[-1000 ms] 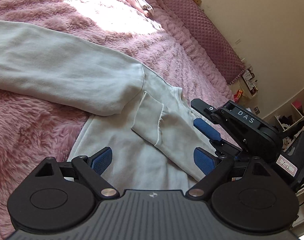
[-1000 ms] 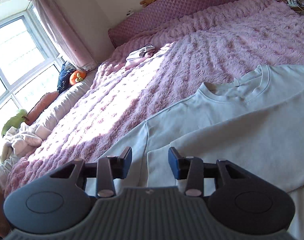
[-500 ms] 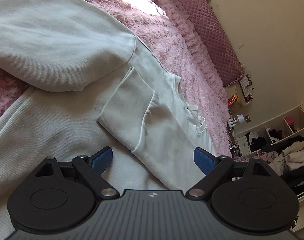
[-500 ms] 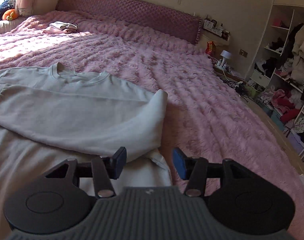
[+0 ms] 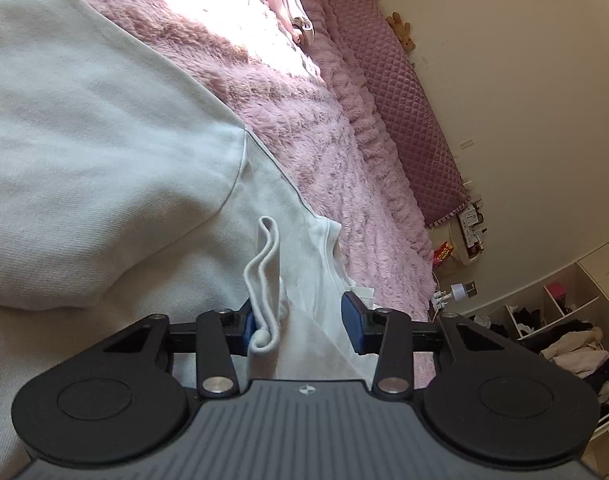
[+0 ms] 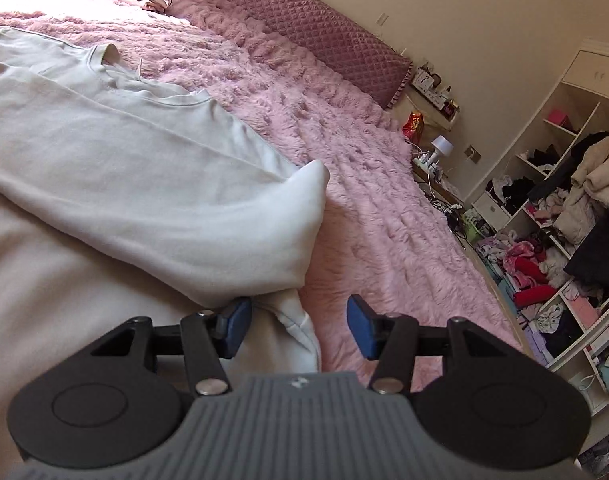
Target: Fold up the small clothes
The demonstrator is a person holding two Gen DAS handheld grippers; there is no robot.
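With jaws spread around cloth, left hand-held gripper (image 5: 302,320) straddling the ribbed cuff (image 5: 264,280) of the pale grey cotton sweatshirt (image 5: 104,160), cuff standing on edge against the left pad, not yet pinched. Sweatshirt spread on the fluffy pink bed blanket (image 6: 384,240), filling left of both frames, neckline toward the quilted headboard (image 6: 324,36) at upper centre, long axis running away from the cameras. Right hand-held gripper (image 6: 298,326) also spread, folded sleeve bend (image 6: 296,316) between its pads, nearer the left one.
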